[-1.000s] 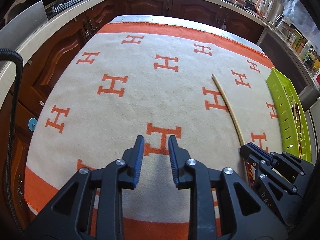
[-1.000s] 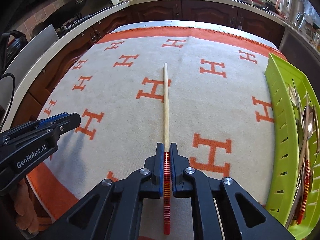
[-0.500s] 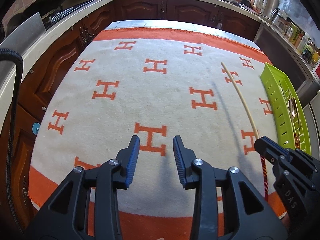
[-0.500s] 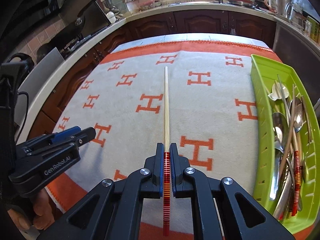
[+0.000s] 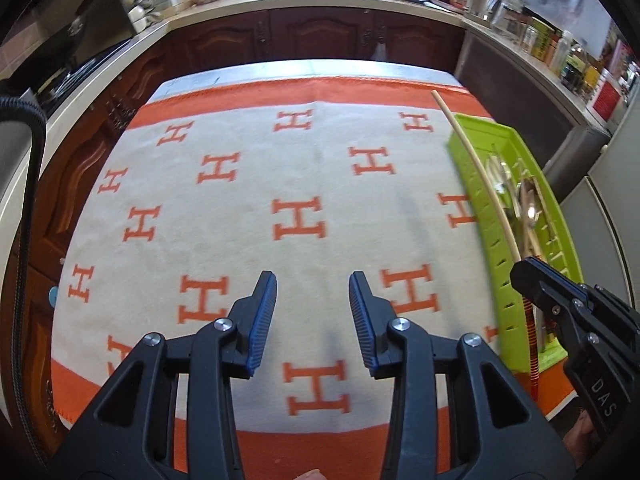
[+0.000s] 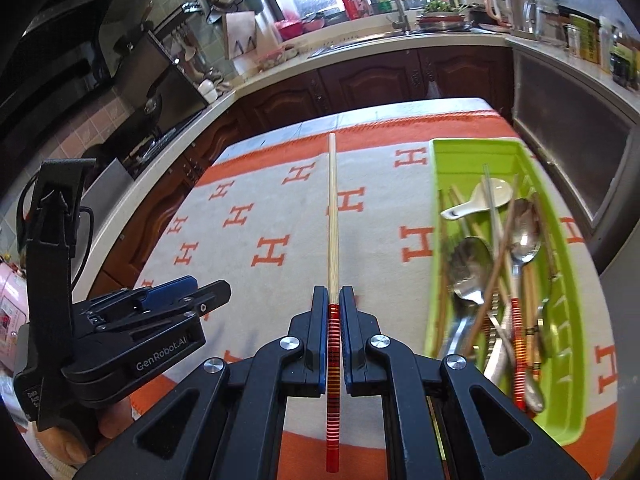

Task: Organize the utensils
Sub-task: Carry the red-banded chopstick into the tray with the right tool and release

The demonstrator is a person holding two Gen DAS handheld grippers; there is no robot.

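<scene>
Right tool [image 6: 333,320]: clamped on a chopstick, the blue pads pressing its banded end from both sides, at the lower centre of the right wrist view.
Chopstick [image 6: 332,216]: one long straight stick, pale wood for most of its length, with a red end ringed in thin dark and yellow bands; it runs from the lower centre of the frame up to the centre, its tip over the far orange border of the cloth, and is lifted clear of the cloth.
Chopstick in the left wrist view [image 5: 478,184]: seen at the right of the frame, crossing in front of the green tray's near wall.
Left tool [image 5: 312,312]: jaws opening, with only cloth showing between the blue pads.
Green tray [image 6: 436,240]: right side of the frame, on the cloth; it holds metal spoons [image 6: 520,240], a white ceramic spoon [image 6: 480,198] and more chopsticks, one with the same red banding.
Cloth [image 5: 248,184]: cream with orange H shapes and an orange border, covering the worktop.
Hard to make out: the tray's contents overlap in a heap, so the count is unclear; its near end is cut off by the right tool's body; the left wrist view is blurred at its right side.
Person: only fingers show, under the left tool at the lower left of the right wrist view.
</scene>
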